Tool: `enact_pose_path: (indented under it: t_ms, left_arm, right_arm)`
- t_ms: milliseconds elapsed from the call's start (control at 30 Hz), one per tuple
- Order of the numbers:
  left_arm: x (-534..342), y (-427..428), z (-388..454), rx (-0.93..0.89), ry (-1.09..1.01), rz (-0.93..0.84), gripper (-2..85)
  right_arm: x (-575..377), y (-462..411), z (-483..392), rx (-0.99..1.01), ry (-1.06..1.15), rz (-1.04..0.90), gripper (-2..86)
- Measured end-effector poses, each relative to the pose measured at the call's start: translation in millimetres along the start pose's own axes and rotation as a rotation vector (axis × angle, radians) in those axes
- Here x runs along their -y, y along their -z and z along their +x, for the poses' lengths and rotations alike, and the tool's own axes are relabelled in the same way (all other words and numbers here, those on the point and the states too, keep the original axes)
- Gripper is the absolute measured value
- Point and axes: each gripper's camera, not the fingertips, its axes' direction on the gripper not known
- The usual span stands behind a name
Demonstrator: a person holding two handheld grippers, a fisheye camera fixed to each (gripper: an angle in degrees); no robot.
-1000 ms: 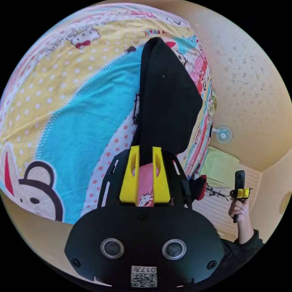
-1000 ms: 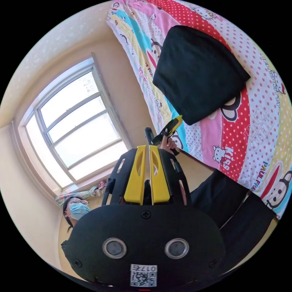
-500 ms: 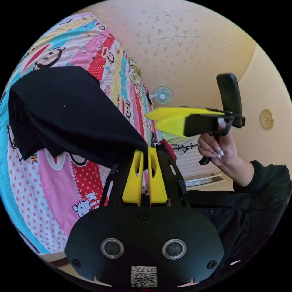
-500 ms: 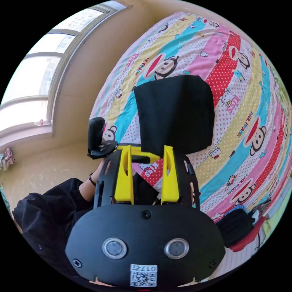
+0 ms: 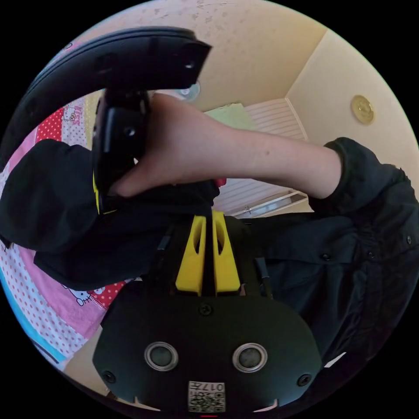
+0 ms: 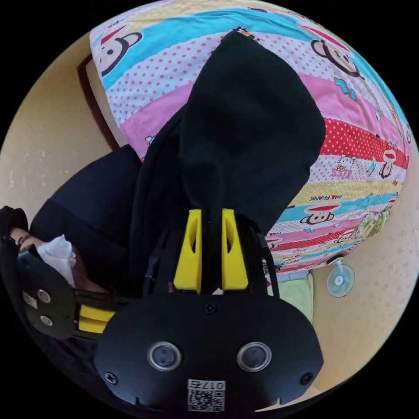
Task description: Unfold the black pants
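Right gripper [image 6: 210, 218]: jaws nipped on a black pants [image 6: 248, 126] edge, the rest draped on the bedsheet [image 6: 349, 144]. Left gripper [image 5: 208, 220]: jaws nearly together with dark fabric between; grip uncertain. Advice: draw both edges apart and level, avoiding snags. Sheet print legible: "PAUL FRANK", "KISS".

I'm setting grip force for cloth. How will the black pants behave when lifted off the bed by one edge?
Probably floppy: the pants rise to the right gripper in a soft peak, the rest draped on the bed. Likely light, since a pinch lifts them. The folded layers may slide apart and drop open.
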Motion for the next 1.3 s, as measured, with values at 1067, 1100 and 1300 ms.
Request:
enact_pose_path:
  t_ms: [1067,1100,1300]
  left_arm:
    - [-75,48,-136,0.042,0.656,0.041,0.0]
    - [-75,45,-136,0.049,0.662,0.043,0.0]
    - [-97,25,-156,-0.033,0.736,0.246,-0.1]
  right_arm:
    - [-111,-260,172,0.422,-0.5,0.458,12.8]
    - [-99,-282,192,0.53,-0.497,0.495,13.4]
    - [-61,-373,203,0.791,-0.333,0.596,8.0]
